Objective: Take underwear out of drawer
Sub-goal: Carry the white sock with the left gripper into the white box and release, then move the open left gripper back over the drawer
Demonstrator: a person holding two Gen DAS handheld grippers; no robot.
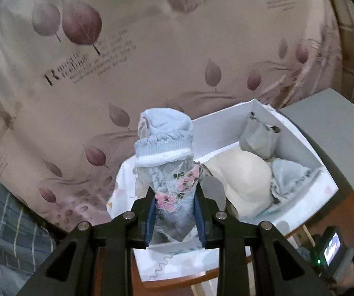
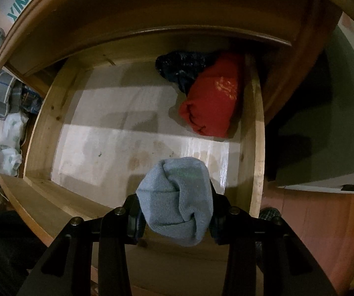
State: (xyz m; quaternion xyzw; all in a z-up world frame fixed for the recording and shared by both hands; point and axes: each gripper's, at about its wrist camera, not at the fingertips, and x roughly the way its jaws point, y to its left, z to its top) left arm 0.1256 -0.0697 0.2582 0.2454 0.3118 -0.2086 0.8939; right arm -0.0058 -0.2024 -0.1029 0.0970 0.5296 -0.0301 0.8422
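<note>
My left tongs clamp lacy blue underwear, its long axis upright, beside the white box. My right tongs grip a rolled blue bundle above the open drawer.

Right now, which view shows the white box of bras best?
The left wrist view: the white box sits open, a cream bra inside. The right wrist view faces the drawer and shows no such box.
</note>
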